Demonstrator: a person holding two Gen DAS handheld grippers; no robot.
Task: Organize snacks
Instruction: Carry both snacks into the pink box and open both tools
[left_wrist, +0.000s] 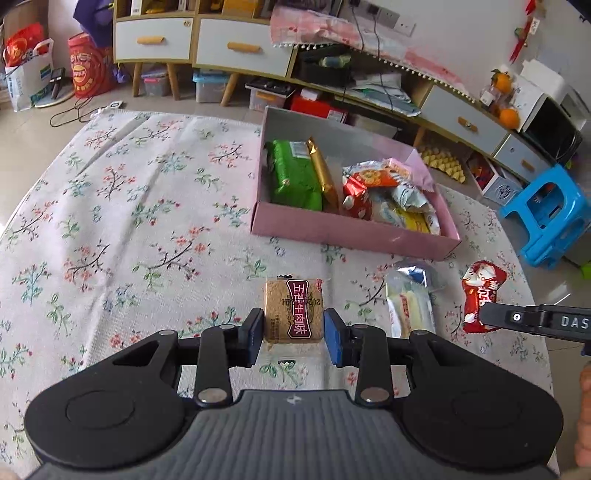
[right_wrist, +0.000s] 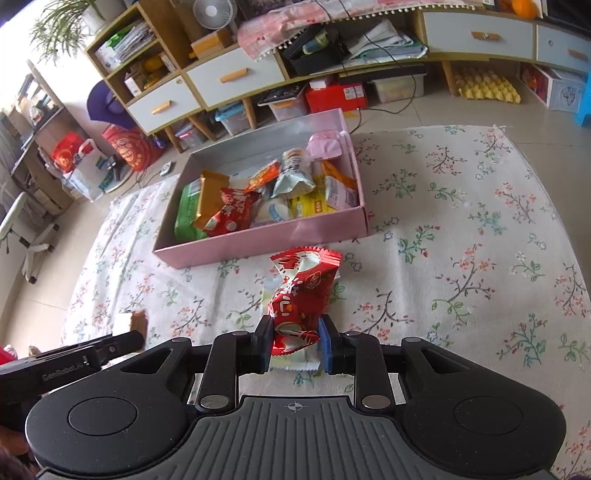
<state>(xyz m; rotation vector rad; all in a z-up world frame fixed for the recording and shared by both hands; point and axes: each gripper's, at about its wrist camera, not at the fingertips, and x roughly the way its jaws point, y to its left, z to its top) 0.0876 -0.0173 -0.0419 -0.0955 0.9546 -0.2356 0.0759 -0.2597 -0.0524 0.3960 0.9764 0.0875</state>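
Left tongs clamped on brown snack; right tongs clamped on red snack, both low over cloth

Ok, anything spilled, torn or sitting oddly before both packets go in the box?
Nothing stands out. Brown snack packet and red packet are gripped intact; the pale packet lies flat on the cloth beside the pink box.

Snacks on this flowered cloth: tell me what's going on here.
A person is sorting snacks into the pink box, already partly filled with packets. The left gripper is shut on a brown biscuit pack; the right gripper is shut on a red wrapped snack. A pale packet lies loose on the cloth.
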